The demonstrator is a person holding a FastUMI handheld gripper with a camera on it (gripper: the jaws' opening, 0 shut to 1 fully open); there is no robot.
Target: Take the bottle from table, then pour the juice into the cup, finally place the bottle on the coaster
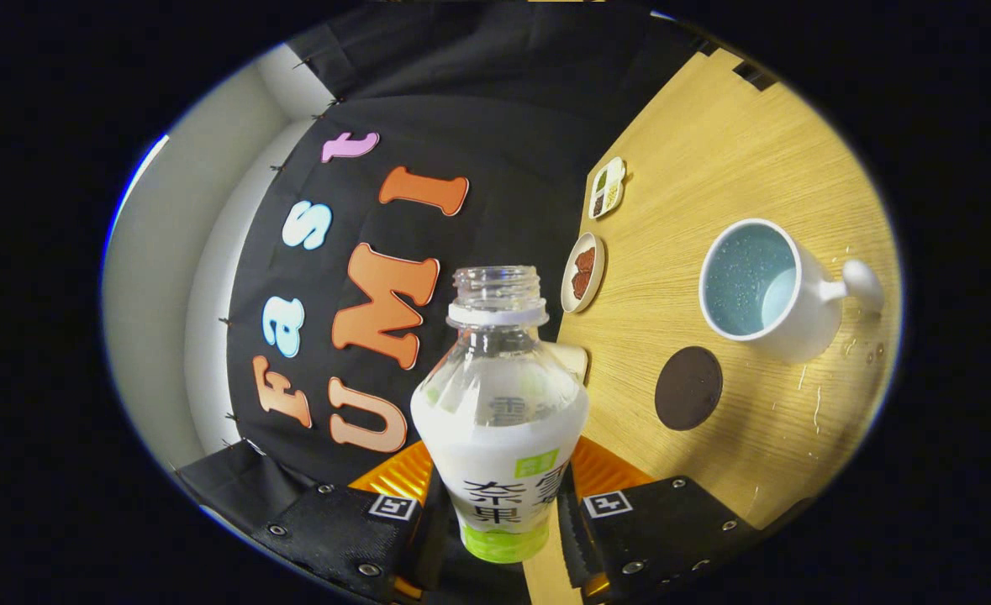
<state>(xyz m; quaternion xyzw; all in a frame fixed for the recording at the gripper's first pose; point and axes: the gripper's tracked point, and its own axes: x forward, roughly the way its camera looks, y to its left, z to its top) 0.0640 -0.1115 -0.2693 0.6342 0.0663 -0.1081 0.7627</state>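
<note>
My gripper point(502, 508) is shut on an uncapped clear bottle point(499, 403) with a white and green label, held between the fingers with its open mouth pointing ahead. The whole view is rolled, so the wooden table point(739, 143) stands beside the bottle. A white cup point(768, 290) with a pale blue inside and a handle sits on the table beyond the fingers; its inside looks wet with droplets. A round dark coaster point(688, 388) lies on the table between the cup and the bottle, bare.
A small round dish point(583, 272) with brown food and a divided snack tray point(607, 187) sit near the table's far edge by the black cloth wall. Drops of liquid point(816, 412) lie on the wood near the cup.
</note>
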